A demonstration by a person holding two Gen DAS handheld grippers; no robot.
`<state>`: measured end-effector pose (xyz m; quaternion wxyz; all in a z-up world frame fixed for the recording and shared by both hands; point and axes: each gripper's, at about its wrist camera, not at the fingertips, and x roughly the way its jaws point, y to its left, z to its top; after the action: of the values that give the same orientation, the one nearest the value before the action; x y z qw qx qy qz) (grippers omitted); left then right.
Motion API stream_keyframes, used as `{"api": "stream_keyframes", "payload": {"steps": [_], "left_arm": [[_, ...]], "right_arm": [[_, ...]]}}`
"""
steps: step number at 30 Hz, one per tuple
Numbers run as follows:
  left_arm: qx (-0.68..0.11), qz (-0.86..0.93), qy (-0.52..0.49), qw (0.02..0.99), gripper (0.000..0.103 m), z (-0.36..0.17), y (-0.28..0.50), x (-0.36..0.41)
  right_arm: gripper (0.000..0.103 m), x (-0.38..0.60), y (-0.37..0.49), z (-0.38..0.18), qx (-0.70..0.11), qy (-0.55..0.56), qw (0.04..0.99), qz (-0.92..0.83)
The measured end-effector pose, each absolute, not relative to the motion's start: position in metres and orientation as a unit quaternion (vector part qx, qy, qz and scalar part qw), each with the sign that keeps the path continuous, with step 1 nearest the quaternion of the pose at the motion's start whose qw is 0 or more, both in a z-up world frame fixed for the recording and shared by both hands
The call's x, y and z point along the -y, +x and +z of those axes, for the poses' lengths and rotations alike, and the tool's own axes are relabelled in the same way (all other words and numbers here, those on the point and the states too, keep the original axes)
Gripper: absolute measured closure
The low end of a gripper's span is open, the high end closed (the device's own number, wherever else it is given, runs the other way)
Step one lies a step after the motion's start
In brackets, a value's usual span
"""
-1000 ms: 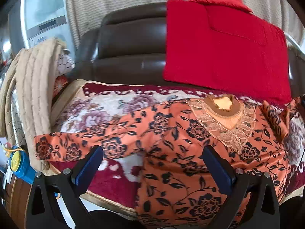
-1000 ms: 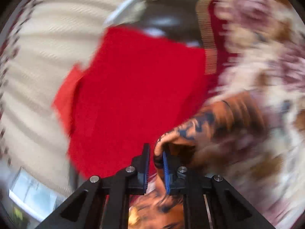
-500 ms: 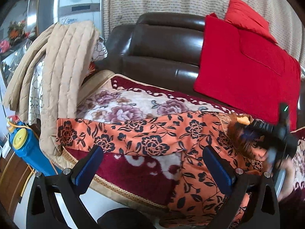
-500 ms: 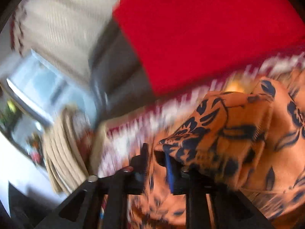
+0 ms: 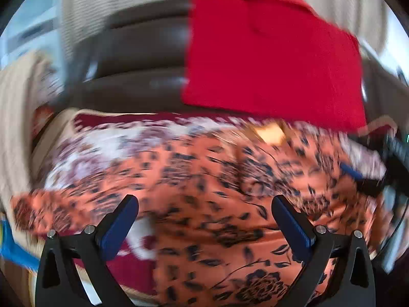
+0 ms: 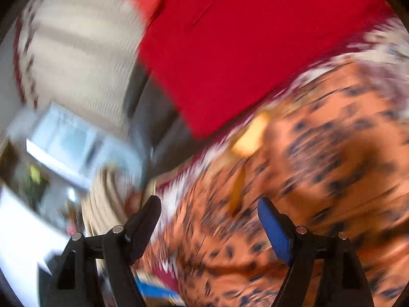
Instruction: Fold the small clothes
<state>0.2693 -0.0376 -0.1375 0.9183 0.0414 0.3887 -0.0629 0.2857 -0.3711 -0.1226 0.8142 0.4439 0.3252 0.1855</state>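
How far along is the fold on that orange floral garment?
Done: one sleeve looks laid across the orange floral garment, though blur hides detail. In hand: nothing; the right gripper is opening with no cloth pinched, and the left gripper is open. Left: the long sleeve lies spread; body unfolded.
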Motion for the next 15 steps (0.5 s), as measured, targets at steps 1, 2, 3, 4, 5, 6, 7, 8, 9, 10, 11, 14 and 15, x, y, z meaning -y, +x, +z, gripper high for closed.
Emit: {"api": "stream_keyframes", "payload": {"steps": [1, 2, 3, 4, 5, 6, 7, 8, 9, 10, 11, 14, 15], "left_arm": [[-0.391, -0.066, 0.064, 0.916, 0.0, -0.145, 0.275, 0.052], [-0.394, -0.065, 0.092, 0.912, 0.0, -0.154, 0.283, 0.069], [-0.396, -0.062, 0.108, 0.909, 0.0, -0.161, 0.288, 0.08], [-0.401, -0.063, 0.121, 0.906, 0.0, -0.168, 0.296, 0.092], [-0.406, -0.068, 0.124, 0.903, 0.0, -0.172, 0.303, 0.1], [-0.413, -0.071, 0.125, 0.899, 0.0, -0.177, 0.312, 0.112], [-0.417, -0.068, 0.127, 0.897, 0.0, -0.181, 0.318, 0.117], [-0.419, -0.059, 0.136, 0.896, 0.0, -0.185, 0.327, 0.125], [-0.418, -0.049, 0.145, 0.895, 0.0, -0.189, 0.334, 0.13], [-0.418, -0.033, 0.156, 0.894, 0.0, -0.195, 0.344, 0.136], [-0.422, -0.02, 0.159, 0.892, 0.0, -0.2, 0.354, 0.138], [-0.445, 0.029, 0.149, 0.883, 0.006, -0.21, 0.378, 0.124], [-0.451, 0.048, 0.13, 0.881, 0.015, -0.208, 0.384, 0.111]], "right_arm": [[0.024, 0.389, 0.284, -0.125, -0.318, 0.465, 0.808, 0.175], [0.027, 0.409, 0.281, -0.134, -0.313, 0.488, 0.799, 0.158], [0.03, 0.427, 0.282, -0.144, -0.315, 0.509, 0.789, 0.139], [0.038, 0.441, 0.285, -0.154, -0.322, 0.53, 0.775, 0.124], [0.043, 0.447, 0.288, -0.16, -0.326, 0.543, 0.764, 0.121], [0.043, 0.456, 0.291, -0.165, -0.329, 0.557, 0.753, 0.121], [0.043, 0.462, 0.292, -0.166, -0.329, 0.562, 0.75, 0.121], [0.043, 0.467, 0.294, -0.164, -0.33, 0.559, 0.75, 0.123], [0.043, 0.469, 0.296, -0.161, -0.334, 0.55, 0.755, 0.125], [0.043, 0.463, 0.297, -0.164, -0.338, 0.542, 0.759, 0.125], [0.043, 0.455, 0.299, -0.166, -0.344, 0.532, 0.764, 0.123], [0.043, 0.449, 0.301, -0.163, -0.35, 0.524, 0.767, 0.123], [0.043, 0.452, 0.3, -0.162, -0.351, 0.522, 0.767, 0.124]]}}
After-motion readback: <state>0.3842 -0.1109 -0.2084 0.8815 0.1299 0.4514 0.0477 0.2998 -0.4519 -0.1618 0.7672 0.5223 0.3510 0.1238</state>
